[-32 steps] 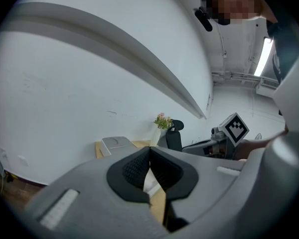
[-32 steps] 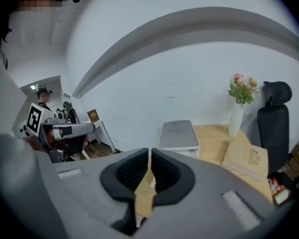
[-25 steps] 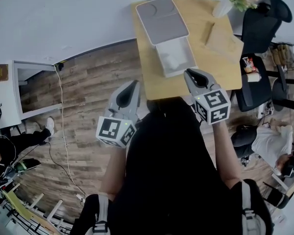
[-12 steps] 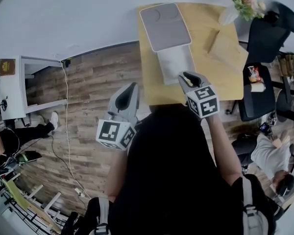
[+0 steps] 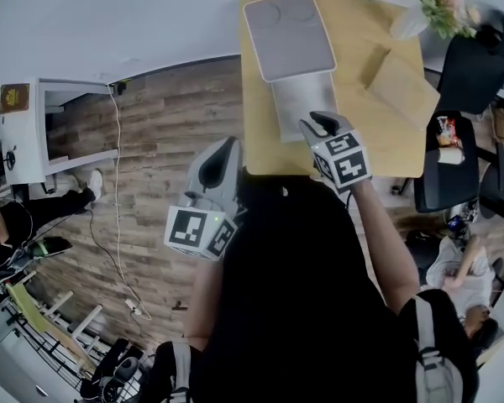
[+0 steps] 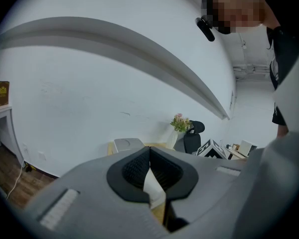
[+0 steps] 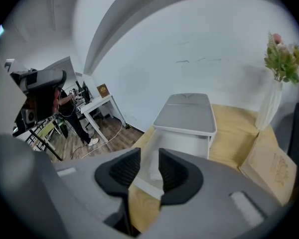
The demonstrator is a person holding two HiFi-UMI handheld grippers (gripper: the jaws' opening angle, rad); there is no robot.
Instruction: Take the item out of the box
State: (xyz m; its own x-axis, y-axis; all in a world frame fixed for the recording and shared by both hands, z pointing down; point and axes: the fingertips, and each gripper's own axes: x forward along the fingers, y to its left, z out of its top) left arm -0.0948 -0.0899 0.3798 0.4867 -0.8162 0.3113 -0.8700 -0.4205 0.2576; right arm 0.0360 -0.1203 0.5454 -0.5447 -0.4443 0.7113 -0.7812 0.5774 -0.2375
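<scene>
Right gripper [image 5: 321,124] hangs over the near end of the box [image 5: 279,107], jaws opening, nothing between them yet. The item [image 7: 150,169], pale and seemingly flat, lies inside just ahead, running near-to-far. Left gripper [image 5: 227,148], jaws together and empty, waits further left, off the table [image 5: 386,145].

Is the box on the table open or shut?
Open: its lid is swung back behind the box, whose white interior is exposed.

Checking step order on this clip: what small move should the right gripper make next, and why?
Probably lower the right gripper into the open box toward the white item: its jaws are opening with nothing between them, poised just at the box's near edge.
</scene>
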